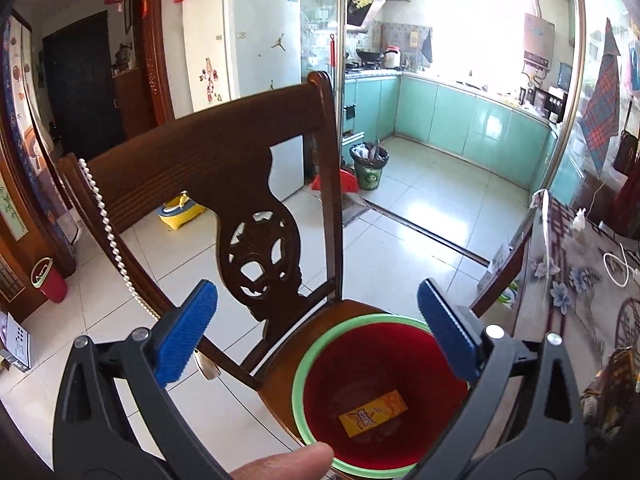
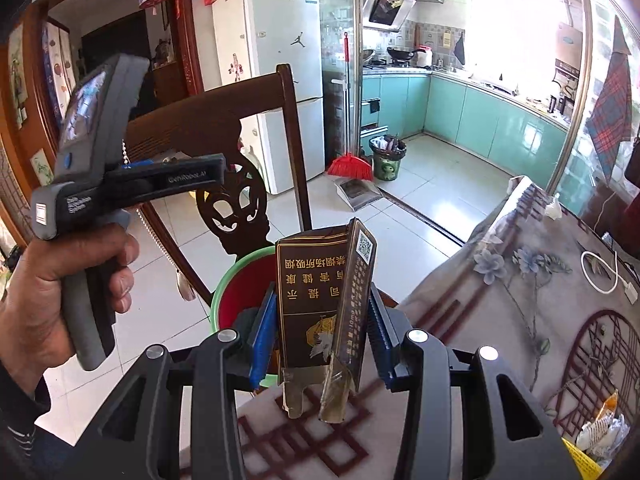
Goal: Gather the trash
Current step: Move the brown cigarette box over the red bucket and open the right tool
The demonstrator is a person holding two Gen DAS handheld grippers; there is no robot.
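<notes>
A red bin with a green rim point(image 1: 298, 392) stands on a wooden chair seat, and an orange wrapper point(image 1: 373, 413) lies on its bottom. My left gripper point(image 1: 316, 320) is open and empty, hovering above the bin. My right gripper point(image 2: 320, 328) is shut on a dark brown cigarette box point(image 2: 316, 292), held upright over the table edge, just this side of the bin point(image 2: 236, 276). The left gripper's body point(image 2: 120, 176) and the hand holding it show at the left of the right wrist view.
The carved wooden chair point(image 1: 224, 168) stands in front. A table with a flowered cloth point(image 2: 520, 300) is at the right, with a white cable point(image 2: 600, 272) and crumpled wrappers point(image 2: 600, 428) on it. A green floor bin point(image 2: 387, 160) and red broom point(image 2: 352, 164) stand by the kitchen.
</notes>
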